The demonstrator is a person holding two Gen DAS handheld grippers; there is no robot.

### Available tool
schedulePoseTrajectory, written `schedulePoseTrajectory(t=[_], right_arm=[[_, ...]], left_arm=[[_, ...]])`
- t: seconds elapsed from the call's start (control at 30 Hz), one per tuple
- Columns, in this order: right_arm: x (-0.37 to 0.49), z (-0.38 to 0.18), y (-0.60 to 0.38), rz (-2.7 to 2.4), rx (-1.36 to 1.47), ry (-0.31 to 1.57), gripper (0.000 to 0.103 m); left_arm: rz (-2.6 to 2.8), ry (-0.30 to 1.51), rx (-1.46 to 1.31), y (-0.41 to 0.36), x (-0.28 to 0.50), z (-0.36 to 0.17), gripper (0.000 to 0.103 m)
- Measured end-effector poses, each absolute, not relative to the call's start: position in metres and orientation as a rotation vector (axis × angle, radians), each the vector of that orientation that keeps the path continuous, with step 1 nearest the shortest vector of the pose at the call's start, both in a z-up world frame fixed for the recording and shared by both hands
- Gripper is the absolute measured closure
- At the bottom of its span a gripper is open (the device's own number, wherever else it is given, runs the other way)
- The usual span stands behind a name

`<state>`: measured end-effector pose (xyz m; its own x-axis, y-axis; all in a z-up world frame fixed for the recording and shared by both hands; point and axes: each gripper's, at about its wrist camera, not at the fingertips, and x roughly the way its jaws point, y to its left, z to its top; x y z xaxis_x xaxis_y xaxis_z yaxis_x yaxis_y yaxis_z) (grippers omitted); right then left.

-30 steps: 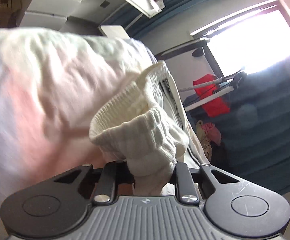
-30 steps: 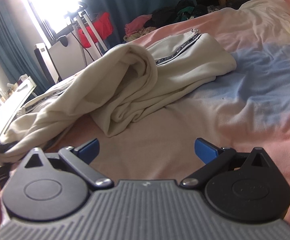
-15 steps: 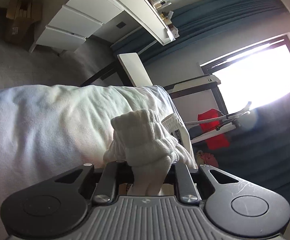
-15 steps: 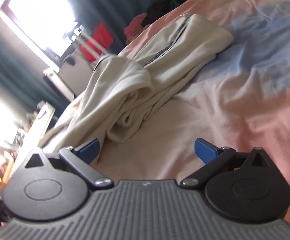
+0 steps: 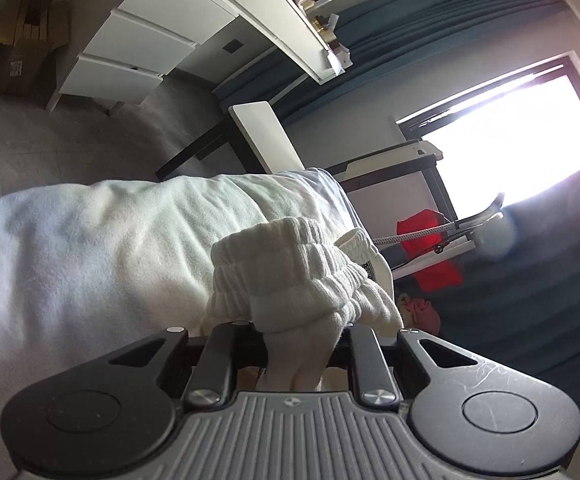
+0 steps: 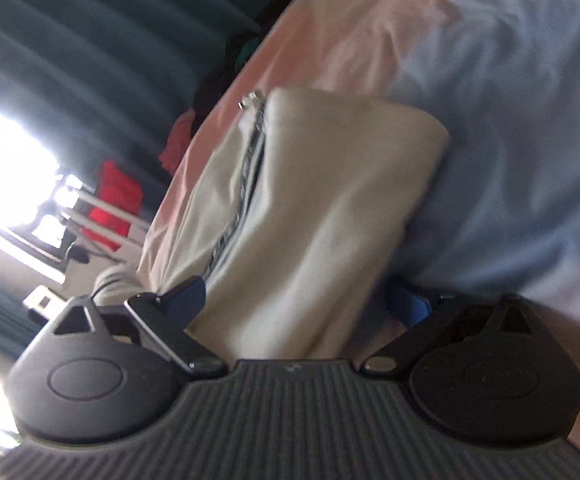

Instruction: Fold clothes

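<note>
while left gripper (image 5: 296, 344) jaws clamp ribbed cuff (image 5: 290, 276), right gripper (image 6: 296, 300) jaws gape around zipper-side fold (image 6: 302, 216).

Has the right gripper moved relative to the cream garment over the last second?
Yes. The right gripper has closed in on the cream garment lying on the bedsheet; the fabric now sits between its open jaws.

Both wrist views sit close (right blurred), seemingly sharing the window (image 5: 502, 136).

A home bedroom: pink-and-blue bed sheet (image 6: 470, 60), white drawer unit (image 5: 137, 52), teal curtains (image 5: 430, 12), bright window (image 5: 510, 128)
</note>
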<state>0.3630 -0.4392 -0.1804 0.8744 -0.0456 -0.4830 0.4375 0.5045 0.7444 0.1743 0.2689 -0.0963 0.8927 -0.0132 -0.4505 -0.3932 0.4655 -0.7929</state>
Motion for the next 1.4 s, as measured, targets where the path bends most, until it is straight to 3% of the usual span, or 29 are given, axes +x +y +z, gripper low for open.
schedulePoseTrajectory(t=[0.03, 0.07, 0.1, 0.13, 0.27, 0.43, 0.6, 1.0, 1.13, 1.2, 1.23, 1.3, 1.37, 1.4], right_arm=[[0.369, -0.179, -0.442, -0.322, 1.009, 0.417, 0.013], [0.376, -0.176, -0.445, -0.336, 1.005, 0.407, 0.042], [0.383, -0.170, -0.452, -0.333, 0.989, 0.417, 0.059], [0.390, -0.163, -0.458, -0.331, 0.972, 0.427, 0.084], [0.411, -0.127, -0.485, -0.305, 0.894, 0.425, 0.087], [0.402, -0.060, -0.529, -0.330, 0.727, 0.303, 0.088], [0.368, -0.040, -0.621, -0.512, 0.682, 0.240, 0.088], [0.309, -0.180, -0.694, -0.595, 0.766, 0.395, 0.085], [0.312, -0.168, -0.683, -0.589, 0.622, 0.463, 0.080], [0.310, -0.158, -0.679, -0.591, 0.551, 0.497, 0.078], [0.308, -0.152, -0.676, -0.597, 0.519, 0.515, 0.071], [0.299, -0.138, -0.665, -0.599, 0.468, 0.550, 0.053], [0.288, -0.121, -0.654, -0.577, 0.445, 0.560, 0.021], [0.281, -0.112, -0.648, -0.561, 0.438, 0.550, 0.016]], left_arm=[[0.244, 0.427, -1.051, 0.270, 0.177, -0.098, 0.084], [0.244, 0.428, -1.041, 0.270, 0.180, -0.099, 0.084], [0.242, 0.429, -1.034, 0.271, 0.183, -0.099, 0.084], [0.236, 0.429, -1.032, 0.273, 0.187, -0.099, 0.084], [0.214, 0.424, -1.007, 0.274, 0.191, -0.095, 0.084], [0.228, 0.431, -0.961, 0.264, 0.192, -0.090, 0.084], [0.177, 0.483, -0.881, 0.254, 0.194, -0.084, 0.084], [0.165, 0.639, -0.678, 0.238, 0.192, -0.090, 0.081], [0.161, 0.655, -0.507, 0.218, 0.193, -0.078, 0.076], [0.180, 0.669, -0.492, 0.212, 0.190, -0.074, 0.068], [0.195, 0.678, -0.467, 0.209, 0.189, -0.071, 0.058], [0.216, 0.679, -0.400, 0.202, 0.183, -0.064, 0.049], [0.231, 0.673, -0.327, 0.195, 0.176, -0.055, 0.035], [0.238, 0.669, -0.290, 0.192, 0.172, -0.051, 0.032]])
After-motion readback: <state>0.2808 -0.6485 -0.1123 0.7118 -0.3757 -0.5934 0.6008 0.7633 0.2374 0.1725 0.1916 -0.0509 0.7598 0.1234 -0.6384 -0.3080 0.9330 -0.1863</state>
